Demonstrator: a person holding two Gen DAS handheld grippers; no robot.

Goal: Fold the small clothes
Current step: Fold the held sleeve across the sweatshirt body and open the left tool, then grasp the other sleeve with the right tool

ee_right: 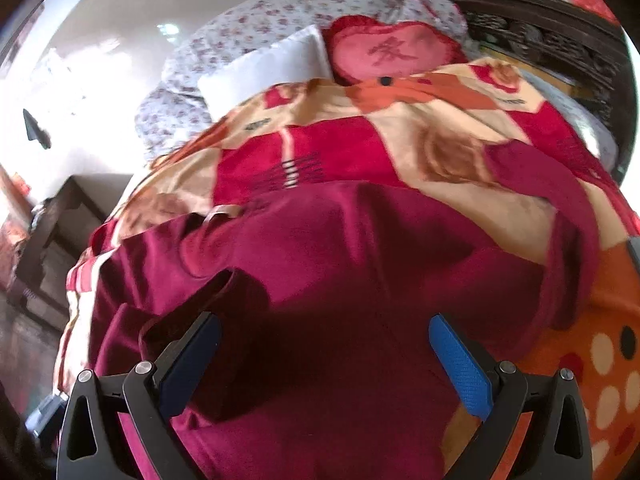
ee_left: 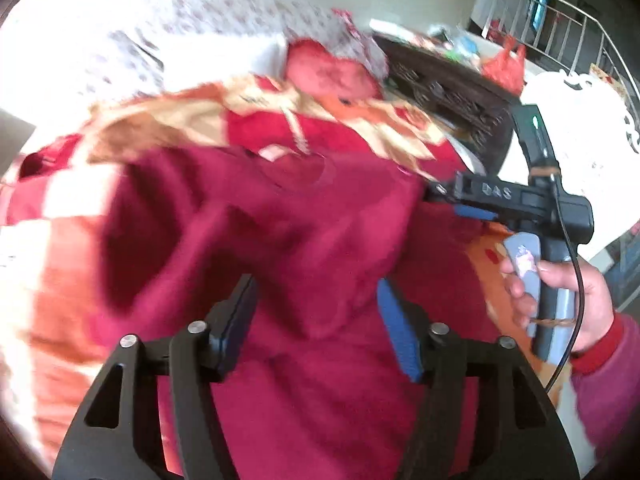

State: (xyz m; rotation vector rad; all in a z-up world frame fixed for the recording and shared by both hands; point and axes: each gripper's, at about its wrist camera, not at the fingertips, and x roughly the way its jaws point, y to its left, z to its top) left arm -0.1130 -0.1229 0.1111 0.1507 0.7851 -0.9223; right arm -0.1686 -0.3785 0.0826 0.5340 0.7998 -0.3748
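A dark red garment (ee_left: 288,224) lies spread on a patterned red, orange and cream blanket (ee_left: 192,116) on a bed. It also shows in the right wrist view (ee_right: 360,248), with one sleeve (ee_right: 560,184) reaching to the far right. My left gripper (ee_left: 316,284) is open just above the cloth, nothing between its fingers. My right gripper (ee_right: 324,322) is open over the near part of the garment. In the left wrist view the right gripper (ee_left: 444,194) reaches in from the right at the garment's edge, held by a hand (ee_left: 560,292).
A heart-shaped red cushion (ee_right: 384,52), a white pillow (ee_right: 264,68) and a floral quilt (ee_right: 280,12) lie at the head of the bed. A dark carved headboard (ee_right: 540,36) stands at the right. A dark bedside table (ee_right: 60,224) is at the left.
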